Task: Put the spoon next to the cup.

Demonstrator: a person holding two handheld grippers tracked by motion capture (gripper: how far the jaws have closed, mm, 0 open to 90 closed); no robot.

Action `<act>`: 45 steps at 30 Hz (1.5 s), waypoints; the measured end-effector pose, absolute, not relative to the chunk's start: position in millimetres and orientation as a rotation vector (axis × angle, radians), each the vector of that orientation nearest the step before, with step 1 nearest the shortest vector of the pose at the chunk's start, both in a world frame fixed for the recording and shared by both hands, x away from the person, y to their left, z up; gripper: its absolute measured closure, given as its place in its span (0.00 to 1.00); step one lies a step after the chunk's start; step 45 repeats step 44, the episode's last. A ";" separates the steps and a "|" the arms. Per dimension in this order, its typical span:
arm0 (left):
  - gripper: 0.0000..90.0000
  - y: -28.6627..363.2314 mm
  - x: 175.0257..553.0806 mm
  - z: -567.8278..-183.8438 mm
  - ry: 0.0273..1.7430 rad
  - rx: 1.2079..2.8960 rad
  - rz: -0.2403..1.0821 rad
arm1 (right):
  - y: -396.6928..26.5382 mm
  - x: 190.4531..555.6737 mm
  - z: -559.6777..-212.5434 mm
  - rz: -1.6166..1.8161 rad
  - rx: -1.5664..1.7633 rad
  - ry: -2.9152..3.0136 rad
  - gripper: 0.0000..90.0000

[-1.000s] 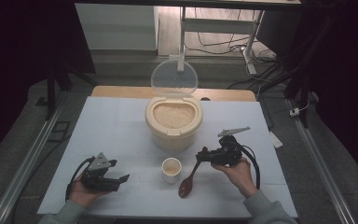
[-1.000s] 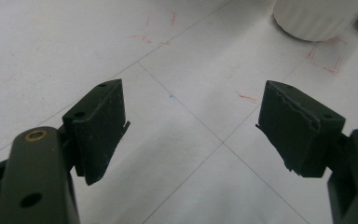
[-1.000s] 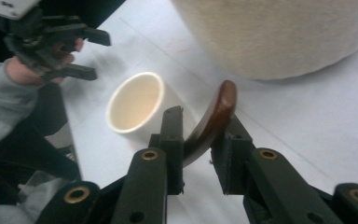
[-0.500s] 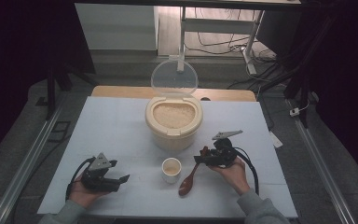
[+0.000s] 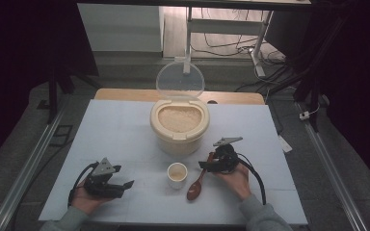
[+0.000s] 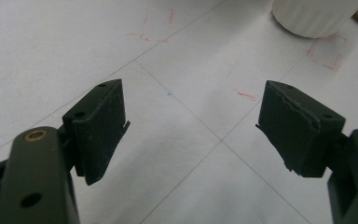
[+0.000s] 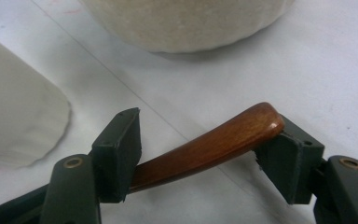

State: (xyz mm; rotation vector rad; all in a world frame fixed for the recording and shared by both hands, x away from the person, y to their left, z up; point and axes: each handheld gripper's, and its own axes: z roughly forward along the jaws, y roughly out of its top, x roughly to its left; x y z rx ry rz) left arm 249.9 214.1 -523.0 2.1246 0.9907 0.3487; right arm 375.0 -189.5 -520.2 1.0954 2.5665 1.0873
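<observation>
A brown wooden spoon (image 5: 195, 186) lies on the white table (image 5: 115, 130), its bowl just right of a small white cup (image 5: 177, 174) holding rice. My right gripper (image 5: 204, 165) is at the spoon's handle. In the right gripper view the jaws stand open around the handle (image 7: 214, 142), whose tip touches the right-hand jaw. The cup (image 7: 14, 126) is to that gripper's left. My left gripper (image 5: 124, 176) rests at the front left, open with nothing in it (image 6: 193, 126), and points toward the cup (image 6: 312, 16).
A cream rice container (image 5: 179, 126) full of rice stands mid-table behind the cup, its clear lid (image 5: 179, 79) raised upright at the back. Its base (image 7: 186, 21) is close ahead of my right gripper. Faint red marks (image 6: 326, 58) are drawn on the table.
My right gripper has shifted slightly left and down with the spoon, whose bowl now rests on the table. The left gripper has stayed in place.
</observation>
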 end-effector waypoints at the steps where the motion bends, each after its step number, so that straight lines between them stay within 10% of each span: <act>1: 0.26 214.1 249.9 -522.9 0.991 2.125 0.349 | -188.6 374.9 -520.4 1.065 1.088 2.555 0.31; 45: 0.25 215.8 248.0 -518.9 0.994 2.085 0.383 | -297.2 301.6 -495.1 1.266 0.912 2.380 0.39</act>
